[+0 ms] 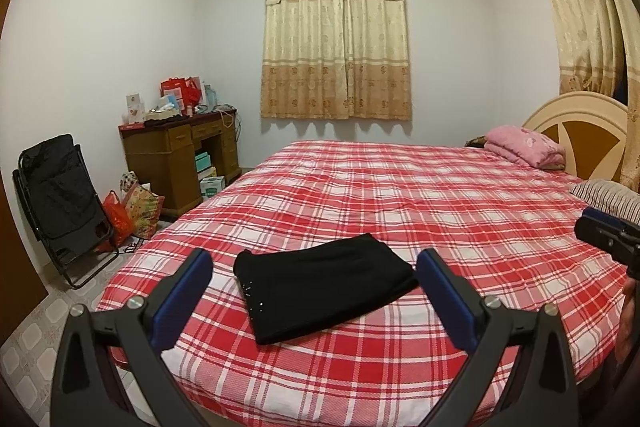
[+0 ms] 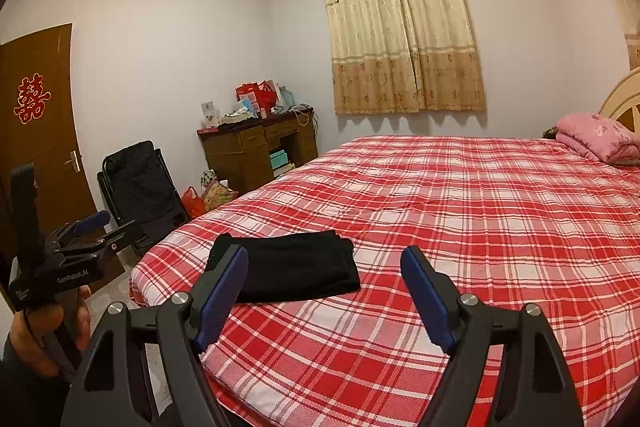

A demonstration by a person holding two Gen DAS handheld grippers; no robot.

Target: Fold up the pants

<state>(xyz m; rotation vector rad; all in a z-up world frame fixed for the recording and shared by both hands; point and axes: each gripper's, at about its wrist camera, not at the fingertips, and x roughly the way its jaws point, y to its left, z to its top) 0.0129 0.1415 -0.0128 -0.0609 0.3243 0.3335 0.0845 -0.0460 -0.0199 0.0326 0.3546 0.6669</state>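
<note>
Lying flat near the foot corner of the red-and-white plaid bed cover (image 1: 400, 195), the black fabric pants (image 1: 324, 287) are folded into a compact rectangle, long axis running from about 10 o'clock to 4 o'clock in the left wrist view, a few small bright studs showing along the 8 o'clock edge. The left tool (image 1: 314, 263) hovers just short of them, blue pads spread wide, gripping nothing. The right tool (image 2: 324, 259) (its left pad overlapping the pants in its own view) is likewise wide apart and empty. A pink folded quilt (image 1: 524, 145) sits at 2 o'clock by the headboard; a black folding chair (image 1: 60, 195) and a brown wooden desk (image 1: 180, 163) stand at 9–10 o'clock off the bed.
</note>
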